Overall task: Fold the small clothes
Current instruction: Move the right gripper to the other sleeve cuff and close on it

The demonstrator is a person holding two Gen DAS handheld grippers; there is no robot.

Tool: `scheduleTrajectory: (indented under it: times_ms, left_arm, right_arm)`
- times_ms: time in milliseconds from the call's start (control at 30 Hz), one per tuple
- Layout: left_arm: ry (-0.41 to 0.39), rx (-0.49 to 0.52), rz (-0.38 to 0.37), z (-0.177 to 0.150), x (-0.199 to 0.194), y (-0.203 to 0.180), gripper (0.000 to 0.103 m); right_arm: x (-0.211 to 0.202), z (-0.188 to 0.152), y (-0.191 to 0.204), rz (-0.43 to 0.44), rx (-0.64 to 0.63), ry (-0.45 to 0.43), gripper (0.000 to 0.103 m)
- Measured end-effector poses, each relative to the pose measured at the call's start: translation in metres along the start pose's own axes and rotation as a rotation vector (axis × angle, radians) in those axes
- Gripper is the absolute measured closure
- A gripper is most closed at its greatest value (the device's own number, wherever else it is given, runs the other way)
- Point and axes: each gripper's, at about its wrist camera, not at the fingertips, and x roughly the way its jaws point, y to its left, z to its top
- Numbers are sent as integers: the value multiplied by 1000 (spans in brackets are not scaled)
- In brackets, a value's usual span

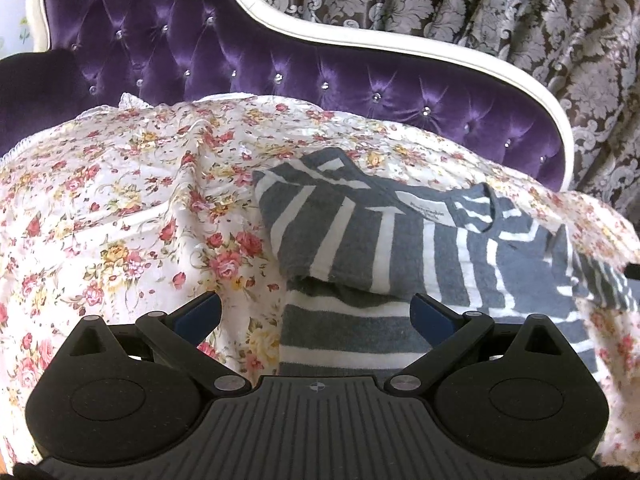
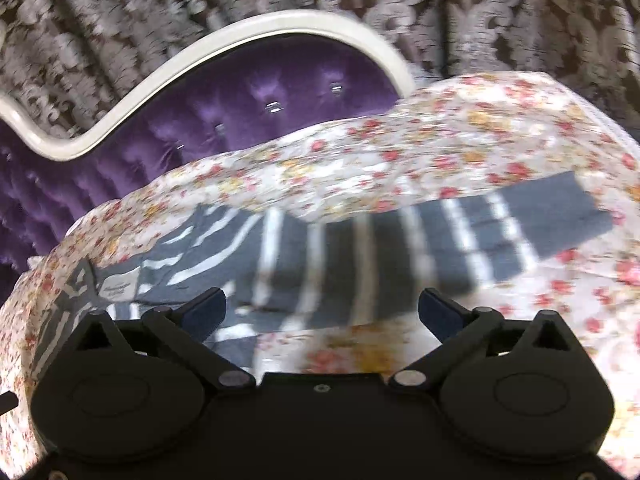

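Right under the left gripper (image 1: pixel 316 314) lies the hem end of the striped shirt (image 1: pixel 400 248), grey with white bands, and the gripper's blue-padded jaws stand wide apart with nothing between them. Over on the other side the right gripper (image 2: pixel 322 310) is just as released, jaws spread, hovering above the shirt's lower edge where it meets the floral bedspread (image 1: pixel 120 208). The shirt lies on that bedspread in front of the purple tufted headboard (image 1: pixel 168 52), neck label showing, one sleeve already turned in across the body, the other sleeve stretching out flat in the right wrist view. That right view is smeared with blur, so exactly which layer sits under its jaws I cannot tell. Now the danger: the bedspread is soft and rumpled, and one fold of it even laps over the shirt's far shoulder, so a pinch could easily gather quilt along with cloth and drag the whole lay askew. Grab only the top layer of the folded sleeve and the earlier fold may peel open. Uneven grips left and right would likely skew the next crease.
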Motion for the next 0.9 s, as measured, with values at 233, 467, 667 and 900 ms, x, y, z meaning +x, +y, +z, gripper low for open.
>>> scheduleTrajectory:
  times_ms: [233, 467, 667, 900]
  left_arm:
    - [2, 6, -7, 0, 0, -1, 1]
    - [5, 57, 1, -5, 4, -9, 1]
    - [-4, 93, -11, -9, 7, -18, 1]
    - [18, 107, -26, -15, 14, -22, 1]
  right_arm:
    - [-11, 17, -57, -64, 104, -1, 0]
    - [-6, 29, -122, -116, 246, -22, 0]
    - [0, 32, -167, -121, 364, -45, 0]
    - [17, 26, -197, -54, 455, -74, 1]
